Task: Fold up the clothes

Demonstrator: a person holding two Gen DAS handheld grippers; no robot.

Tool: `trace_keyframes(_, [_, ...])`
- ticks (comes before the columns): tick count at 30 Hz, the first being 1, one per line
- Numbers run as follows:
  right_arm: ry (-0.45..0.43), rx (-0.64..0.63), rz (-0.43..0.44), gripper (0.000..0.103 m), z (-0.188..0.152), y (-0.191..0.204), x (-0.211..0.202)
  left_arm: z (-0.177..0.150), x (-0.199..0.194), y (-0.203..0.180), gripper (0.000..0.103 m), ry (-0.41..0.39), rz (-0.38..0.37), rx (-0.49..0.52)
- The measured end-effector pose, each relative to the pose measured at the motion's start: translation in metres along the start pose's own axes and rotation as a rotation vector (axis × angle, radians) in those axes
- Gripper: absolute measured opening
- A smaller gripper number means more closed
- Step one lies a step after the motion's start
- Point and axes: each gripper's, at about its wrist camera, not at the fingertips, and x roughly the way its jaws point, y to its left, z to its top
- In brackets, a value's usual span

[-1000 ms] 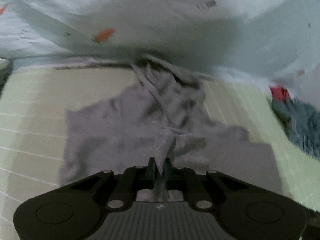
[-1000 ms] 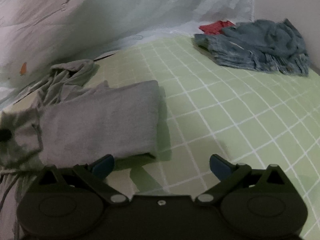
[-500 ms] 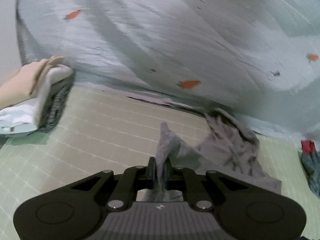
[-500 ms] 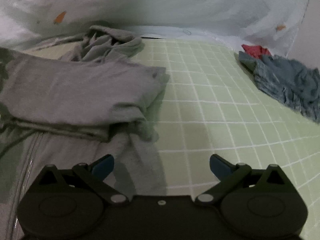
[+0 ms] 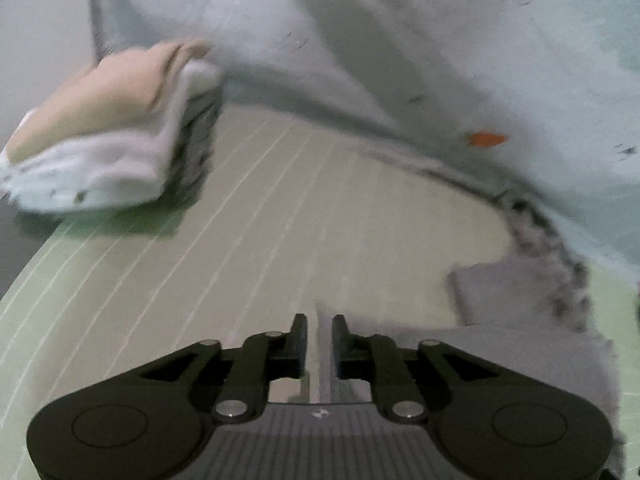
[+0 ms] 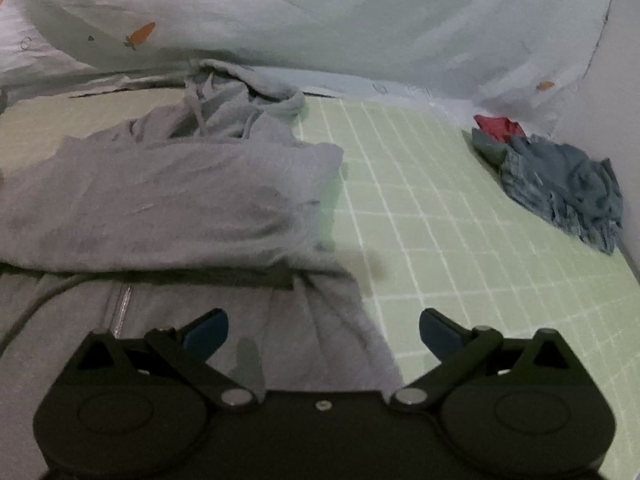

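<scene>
A grey hoodie lies on the green checked sheet, one part folded over the zipped body, its hood bunched at the back. My left gripper is shut on a thin edge of the grey hoodie, which trails to the right in the left wrist view. My right gripper is open and empty, low over the hoodie's near right edge.
A stack of folded clothes, beige on top, white and dark grey below, sits at the far left. A blue denim garment with something red lies at the right. A pale quilt with carrot prints runs along the back.
My left gripper has swung left with the hoodie edge, closer to the folded stack. My right gripper has moved nearer over the hoodie's right edge, still open.
</scene>
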Motion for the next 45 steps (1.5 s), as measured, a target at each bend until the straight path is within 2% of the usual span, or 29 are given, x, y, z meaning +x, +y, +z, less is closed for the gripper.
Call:
trace_keyframes(4, [0.040,0.088,0.044,0.103,-0.011,-0.001,0.005,-0.008,0.005,0.016,0.034,0.028,-0.038,-0.021])
trace_keyframes(6, [0.065,0.133,0.068,0.103,-0.016,-0.002,0.010,-0.013,0.006,0.012,0.043,0.034,-0.049,0.003])
trace_keyframes(8, [0.076,0.145,0.068,0.103,-0.019,-0.002,0.016,-0.019,0.006,0.003,0.059,0.042,-0.065,0.042])
trace_keyframes(13, [0.048,0.158,0.089,0.103,-0.018,0.002,0.023,-0.034,0.012,-0.025,0.074,0.077,-0.110,0.118])
trace_keyframes(24, [-0.035,0.150,0.104,0.103,-0.023,0.001,0.026,-0.052,0.034,-0.056,0.074,0.139,-0.125,0.233])
trace_keyframes(32, [-0.085,0.157,0.110,0.103,-0.026,0.001,0.029,-0.055,0.038,-0.063,0.086,0.144,-0.138,0.276])
trace_keyframes(36, [-0.090,0.158,0.109,0.103,-0.027,0.001,0.030,-0.060,0.039,-0.066,0.086,0.130,-0.126,0.305])
trace_keyframes(39, [-0.092,0.158,0.107,0.103,-0.027,0.002,0.030,-0.062,0.039,-0.069,0.079,0.114,-0.106,0.322])
trace_keyframes(41, [-0.094,0.158,0.107,0.103,-0.028,0.002,0.030,-0.064,0.038,-0.071,0.063,0.095,-0.069,0.354])
trace_keyframes(42, [-0.095,0.158,0.107,0.103,-0.028,0.002,0.030,-0.064,0.038,-0.072,0.060,0.091,-0.059,0.370])
trace_keyframes(44, [-0.096,0.157,0.107,0.103,-0.028,0.002,0.030,-0.063,0.038,-0.072,0.039,0.079,-0.033,0.381])
trace_keyframes(45, [-0.097,0.158,0.107,0.103,-0.028,0.002,0.030,-0.063,0.037,-0.072,0.034,0.073,-0.023,0.383])
